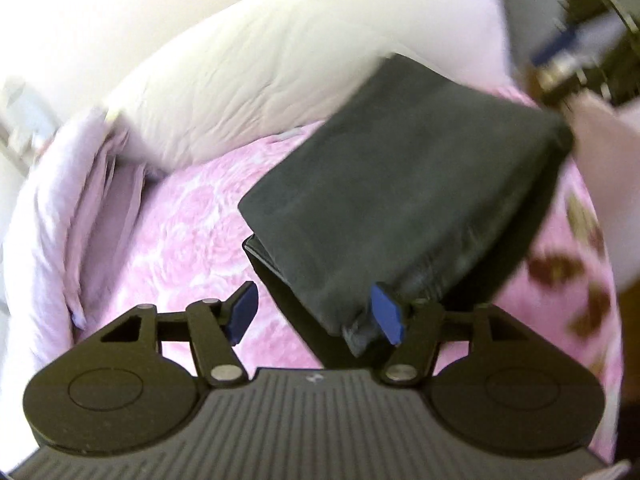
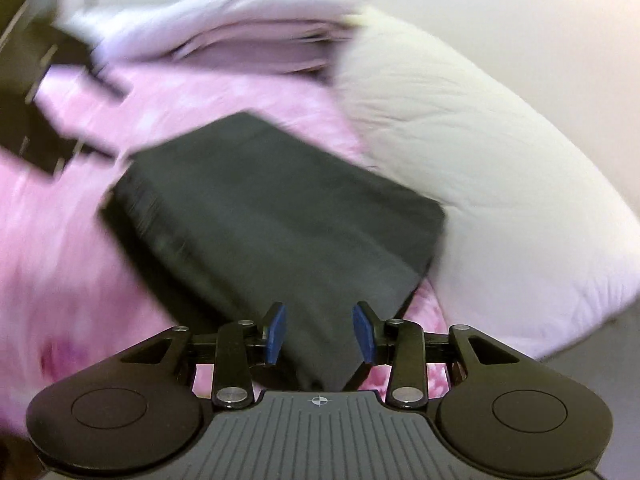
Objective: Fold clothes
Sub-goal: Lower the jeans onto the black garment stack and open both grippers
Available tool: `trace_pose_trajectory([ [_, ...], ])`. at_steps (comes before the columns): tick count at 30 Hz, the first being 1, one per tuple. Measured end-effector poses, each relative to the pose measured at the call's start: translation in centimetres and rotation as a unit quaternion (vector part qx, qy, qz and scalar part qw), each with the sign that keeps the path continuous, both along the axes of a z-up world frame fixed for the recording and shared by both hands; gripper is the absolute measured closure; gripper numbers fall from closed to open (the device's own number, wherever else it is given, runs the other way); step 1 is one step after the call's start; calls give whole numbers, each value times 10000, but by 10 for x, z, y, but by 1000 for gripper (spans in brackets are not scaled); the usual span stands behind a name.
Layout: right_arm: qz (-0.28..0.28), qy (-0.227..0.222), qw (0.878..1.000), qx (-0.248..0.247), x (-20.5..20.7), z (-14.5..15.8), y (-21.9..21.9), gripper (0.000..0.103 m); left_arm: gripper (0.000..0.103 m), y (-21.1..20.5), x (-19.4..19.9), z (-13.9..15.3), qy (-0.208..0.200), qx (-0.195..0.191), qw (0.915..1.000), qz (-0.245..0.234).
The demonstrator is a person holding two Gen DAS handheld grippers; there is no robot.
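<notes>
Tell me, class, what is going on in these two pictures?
A person is folding clothes on a bed with a claw in each hand. A dark garment lies folded in a neat rectangle on the pink bedspread, next to a white pillow and a pile of lilac bedding. The left claw and the right claw are both open above the garment's near edge, with nothing clamped. The pictures are blurred.

A bedroom in a home, shown by a bed with a pink flowered bedspread [image 1: 192, 216], a plump white pillow [image 2: 480, 152] and folded lilac bedding [image 2: 240, 36].
</notes>
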State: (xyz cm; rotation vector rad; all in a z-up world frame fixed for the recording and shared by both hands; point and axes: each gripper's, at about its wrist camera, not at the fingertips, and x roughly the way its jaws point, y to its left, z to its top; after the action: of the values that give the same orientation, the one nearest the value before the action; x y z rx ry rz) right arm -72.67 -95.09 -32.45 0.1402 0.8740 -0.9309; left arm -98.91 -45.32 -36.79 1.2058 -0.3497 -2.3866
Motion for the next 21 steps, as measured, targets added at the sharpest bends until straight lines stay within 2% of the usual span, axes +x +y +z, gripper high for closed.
trace_pose_trajectory([
  [2, -324, -181, 9990, 237, 1, -6, -19, 66, 50, -8, -16, -7, 9, 221, 9994, 255],
  [4, -495, -231, 9968, 578, 3, -20, -36, 66, 54, -17, -26, -14, -195, 433, 9984, 299],
  [6, -548, -99, 9938, 957, 5, -39, -46, 67, 53, -23, -35, -35, -524, 711, 9957, 272],
  [8, -523, -30, 9913, 1211, 6, -54, -49, 67, 48, -26, -35, -41, -596, 811, 9946, 251],
  [11, -399, 73, 9920, 1191, 9, -59, -48, 67, 45, -29, -36, -44, -605, 879, 9938, 308],
  [16, -728, -250, 9870, 1409, 2, -39, -55, 66, 45, -30, -31, -31, -559, 1064, 9903, 695],
  [17, -812, -317, 9854, 1460, -1, -36, -52, 66, 43, -28, -26, -26, -493, 1106, 9893, 819],
  [20, -1020, -485, 9800, 1639, -8, -28, -33, 64, 28, -19, -10, -14, -277, 1270, 9837, 1241],
  [21, -1075, -525, 9779, 1716, -11, -26, -25, 60, 24, -14, -1, -9, -203, 1363, 9805, 1403],
])
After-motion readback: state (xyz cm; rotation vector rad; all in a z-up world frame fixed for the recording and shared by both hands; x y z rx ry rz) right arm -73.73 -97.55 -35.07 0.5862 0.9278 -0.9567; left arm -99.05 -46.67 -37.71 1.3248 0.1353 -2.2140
